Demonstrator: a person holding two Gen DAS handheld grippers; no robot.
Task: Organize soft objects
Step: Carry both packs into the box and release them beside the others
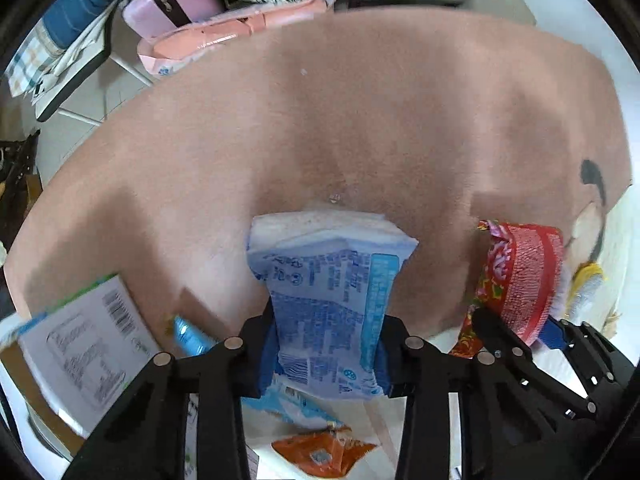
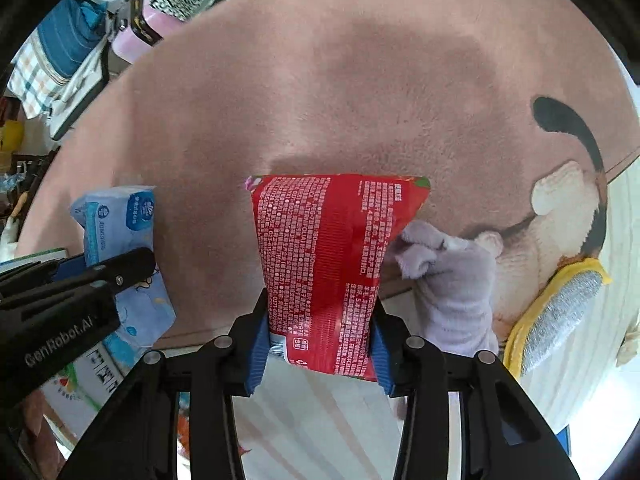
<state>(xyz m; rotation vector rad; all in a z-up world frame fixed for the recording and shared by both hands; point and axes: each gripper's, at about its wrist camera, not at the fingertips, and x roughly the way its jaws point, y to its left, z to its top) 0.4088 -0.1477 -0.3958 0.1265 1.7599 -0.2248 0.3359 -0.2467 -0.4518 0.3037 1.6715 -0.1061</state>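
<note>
Left hand-held gripper [image 1: 326,356] clamps blue tissue pack [image 1: 332,300]; right hand-held gripper [image 2: 320,344] clamps red pack [image 2: 332,256], both above pink rug [image 2: 360,92]. Grey plush [image 2: 452,280] beside red pack.

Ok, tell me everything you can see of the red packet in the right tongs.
The red packet is a soft, glossy plastic pack covered in small white print, with a flowery pattern along its edges. The right tongs are shut on its lower part between blue pads, pinching it narrow, so it fans out wider at its sealed top edge. It is held above the pink rug. A grey plush toy lies just beside it.
</note>
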